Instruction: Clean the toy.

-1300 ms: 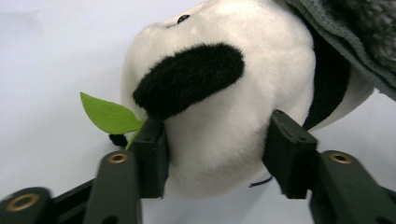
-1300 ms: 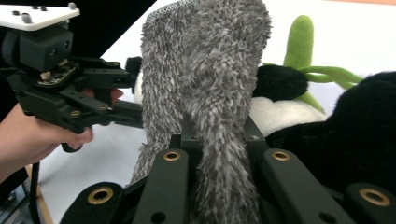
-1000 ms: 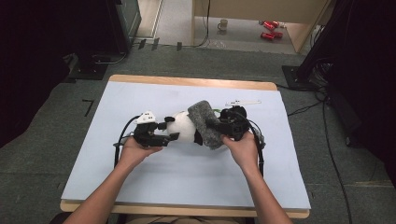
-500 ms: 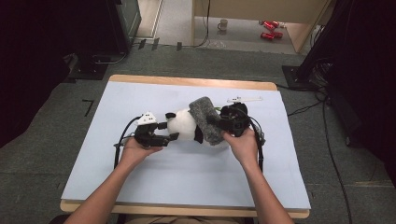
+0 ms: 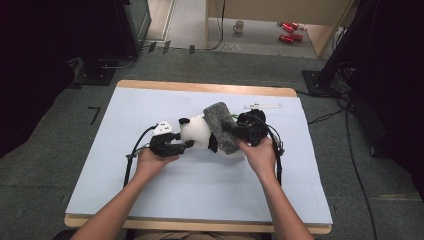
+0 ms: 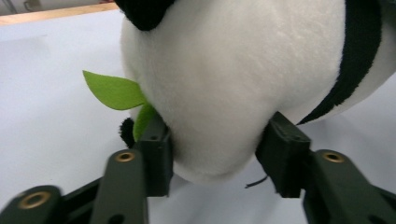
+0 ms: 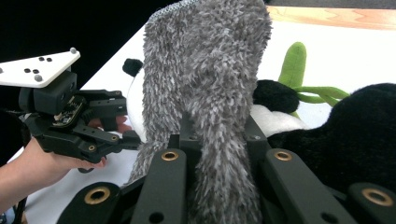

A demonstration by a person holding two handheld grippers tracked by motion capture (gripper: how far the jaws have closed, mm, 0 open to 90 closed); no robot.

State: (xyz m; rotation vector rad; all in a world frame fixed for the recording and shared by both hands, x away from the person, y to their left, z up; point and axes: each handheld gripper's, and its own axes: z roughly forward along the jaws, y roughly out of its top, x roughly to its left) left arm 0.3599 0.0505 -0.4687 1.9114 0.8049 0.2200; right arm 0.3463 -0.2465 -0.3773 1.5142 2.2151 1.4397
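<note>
A black-and-white plush panda (image 5: pixel 196 134) lies on its side mid-table. My left gripper (image 5: pixel 172 145) is shut on its white head (image 6: pixel 224 79), one jaw pressing into each side. A green felt leaf (image 6: pixel 113 91) sticks out beside the left jaw. A grey fuzzy cloth (image 5: pixel 223 128) lies draped over the panda's body. My right gripper (image 5: pixel 248 129) is shut on that grey cloth (image 7: pixel 210 88), which rises between its jaws. In the right gripper view the left gripper (image 7: pixel 77 128) sits at the left, and the panda's black fur (image 7: pixel 359 135) and a green stalk (image 7: pixel 293 63) are at the right.
The pale blue mat (image 5: pixel 150 195) covers the wooden table (image 5: pixel 200 88). Gripper cables trail beside both hands (image 5: pixel 131 160) (image 5: pixel 278 165). Beyond the far edge, on the floor, are a mug (image 5: pixel 239 26), red items (image 5: pixel 287 31) and dark stands.
My left gripper has edged right, closer onto the panda's head. The grey cloth has shifted slightly over the panda's body. Both hands stay near the same spot.
</note>
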